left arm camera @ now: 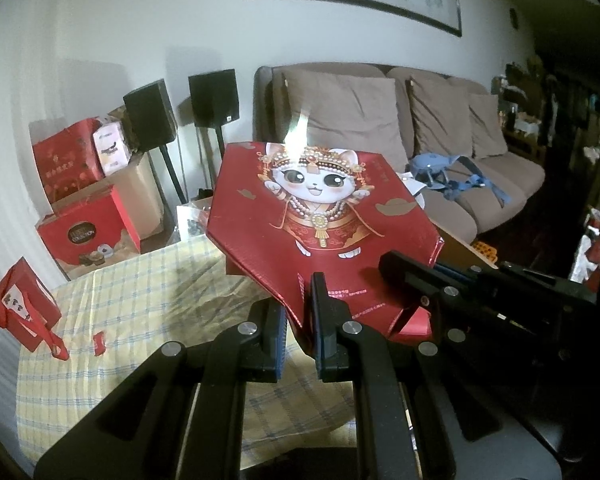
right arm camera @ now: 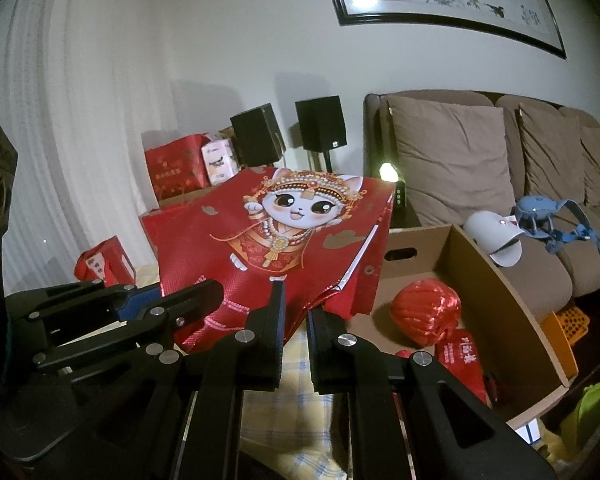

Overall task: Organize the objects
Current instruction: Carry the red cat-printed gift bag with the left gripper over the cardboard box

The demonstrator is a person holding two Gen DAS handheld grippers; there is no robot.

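Both clamped on glossy red paper cat-print gift bag (left arm camera: 320, 208): left hand-held gripper (left arm camera: 298, 320) & right hand-held gripper (right arm camera: 296, 320), above checked-cloth surface (left arm camera: 140, 288).

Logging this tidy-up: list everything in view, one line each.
Red cat-print gift bag: one, red, held up over the table by both grippers.
Small red handled paper bag: one, red, table's left edge.
Yellow checked tablecloth: one, yellow and blue, on the table.
Open cardboard box: one, brown, right of the bag.
Red ribbon ball: one, red, in the box.
Black speakers: two, black, by the wall.
Brown sofa: one, brown, behind.
Left gripper: black, jaws shut on the bag.
Right gripper: black, jaws shut on the bag.
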